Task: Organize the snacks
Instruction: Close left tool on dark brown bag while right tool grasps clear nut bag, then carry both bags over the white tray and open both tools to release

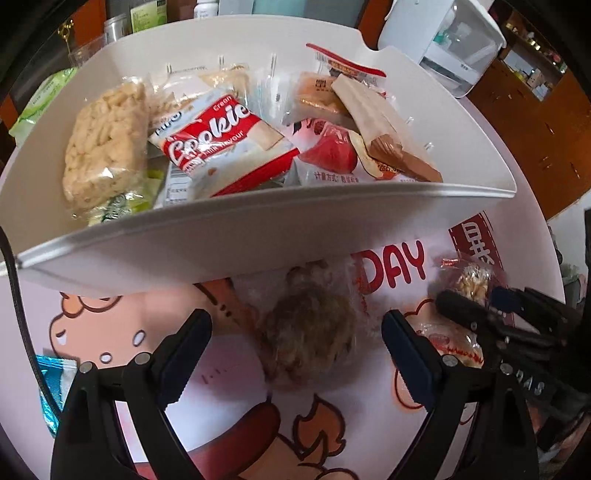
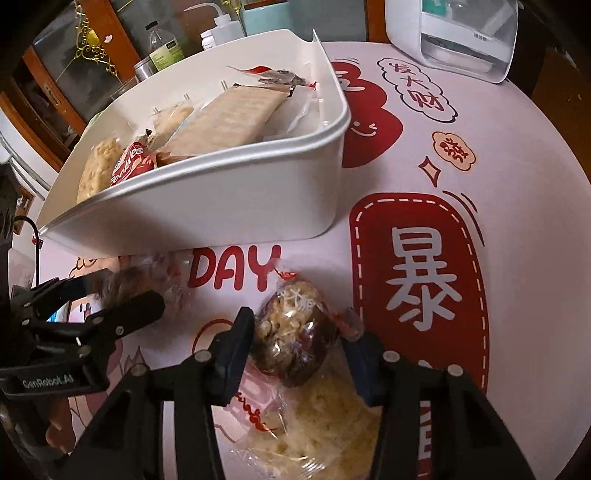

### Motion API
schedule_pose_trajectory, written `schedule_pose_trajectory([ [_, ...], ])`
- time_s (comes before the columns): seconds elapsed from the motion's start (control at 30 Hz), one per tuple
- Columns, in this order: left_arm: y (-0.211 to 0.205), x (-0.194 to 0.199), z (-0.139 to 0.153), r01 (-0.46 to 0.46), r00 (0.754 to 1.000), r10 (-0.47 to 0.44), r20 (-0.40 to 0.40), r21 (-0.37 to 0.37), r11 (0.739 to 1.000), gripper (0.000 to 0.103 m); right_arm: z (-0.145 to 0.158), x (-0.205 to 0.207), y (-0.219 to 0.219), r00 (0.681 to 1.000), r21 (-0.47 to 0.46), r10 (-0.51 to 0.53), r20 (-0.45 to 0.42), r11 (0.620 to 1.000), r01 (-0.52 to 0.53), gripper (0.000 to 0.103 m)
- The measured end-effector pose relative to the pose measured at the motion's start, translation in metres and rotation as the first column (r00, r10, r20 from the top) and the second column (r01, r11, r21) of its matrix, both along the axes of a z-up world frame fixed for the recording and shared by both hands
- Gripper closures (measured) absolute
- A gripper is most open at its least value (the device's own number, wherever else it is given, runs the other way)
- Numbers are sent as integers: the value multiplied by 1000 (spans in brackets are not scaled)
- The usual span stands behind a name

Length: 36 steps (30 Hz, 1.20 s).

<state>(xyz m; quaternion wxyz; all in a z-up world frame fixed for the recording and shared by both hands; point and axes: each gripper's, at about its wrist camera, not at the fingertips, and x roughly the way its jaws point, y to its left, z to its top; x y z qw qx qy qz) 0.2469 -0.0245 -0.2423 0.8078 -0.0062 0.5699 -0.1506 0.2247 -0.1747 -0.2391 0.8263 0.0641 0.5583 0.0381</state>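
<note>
This looks like a home, most likely a dining or living room. A round table (image 2: 517,192) wears a pink festive cloth printed with cartoon figures, red Chinese characters and the word "DAY", and on it stand a white storage bin (image 2: 221,206) heaped with wrapped snacks and a small white countertop appliance (image 2: 454,40) with a clear front. Behind the table a dark wooden glass-door cabinet (image 2: 74,77) with gilt ornaments rises, and beside it stand household bottles, among them a green-labelled bottle (image 2: 164,46) and a white squeeze bottle (image 2: 221,27).
</note>
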Motion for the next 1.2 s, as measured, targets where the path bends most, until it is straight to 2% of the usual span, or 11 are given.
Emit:
schedule_pose_trajectory([
  [0.1, -7, 3, -1, -6, 1000, 6, -8, 9, 1000, 11, 1, -3, -1, 1000, -1, -9, 19, 1000, 9, 55],
  [0.27, -28, 1, -2, 20, 1000, -21, 12, 72, 997, 41, 0, -9, -5, 999, 11, -17, 36, 1000, 16, 55],
  [0.47, -43, -6, -3, 8, 1000, -9, 15, 69, 998, 45, 3, -10, -6, 999, 23, -12, 36, 1000, 11, 56],
  [0.53, -47, -9, 0, 6, 1000, -8, 26, 69, 998, 53, 5, -13, -8, 999, 27, -14, 40, 1000, 13, 56],
  [0.9, -53, -37, 26, 14, 998, -20, 56, 89, 996, 53, 34, -30, -15, 995, 38, -3, 103, 999, -1, 57],
  [1.2, -35, -52, 62, 18, 994, -25, 110, 60, 998, 53, 67, -40, -15, 982, 41, 6, 189, 999, -14, 57],
])
